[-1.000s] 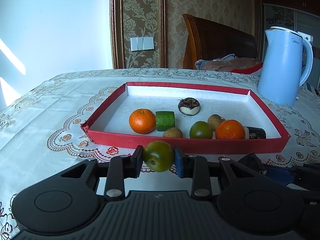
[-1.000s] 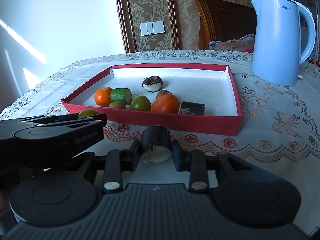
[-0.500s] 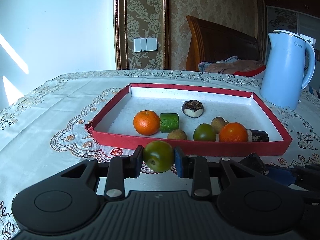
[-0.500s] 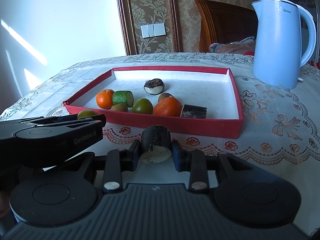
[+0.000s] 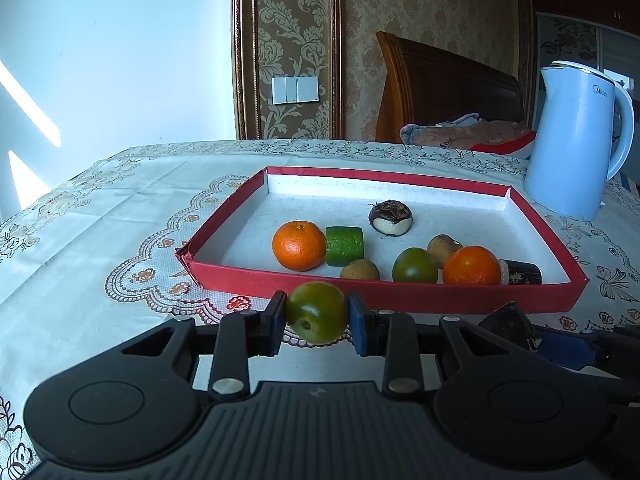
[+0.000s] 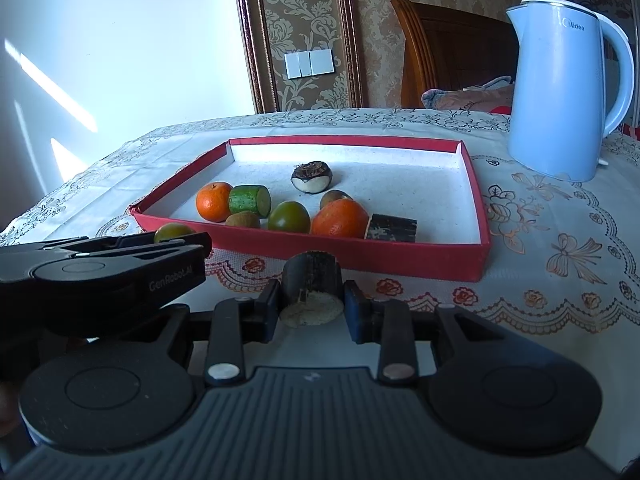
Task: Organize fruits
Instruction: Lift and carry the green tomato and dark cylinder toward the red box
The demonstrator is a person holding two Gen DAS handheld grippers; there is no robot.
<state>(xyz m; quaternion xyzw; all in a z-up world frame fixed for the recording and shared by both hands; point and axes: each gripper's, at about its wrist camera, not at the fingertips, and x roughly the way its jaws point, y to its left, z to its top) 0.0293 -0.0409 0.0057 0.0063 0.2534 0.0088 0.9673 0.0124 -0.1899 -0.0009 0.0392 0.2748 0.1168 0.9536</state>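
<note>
My left gripper is shut on a green round fruit, held just in front of the near wall of the red tray. My right gripper is shut on a dark cylindrical piece with a pale cut end, also in front of the red tray. The tray holds two oranges, a green cucumber piece, a green fruit, two small brown fruits, a dark-and-white piece and a dark cylinder.
A light-blue kettle stands on the patterned tablecloth to the right of the tray. A wooden chair back with cloth on it is behind the table. The left gripper's body shows at the left of the right wrist view.
Both grippers have risen a little with their pieces still held, so the tray sits lower in both views. Nothing in the tray has moved.
</note>
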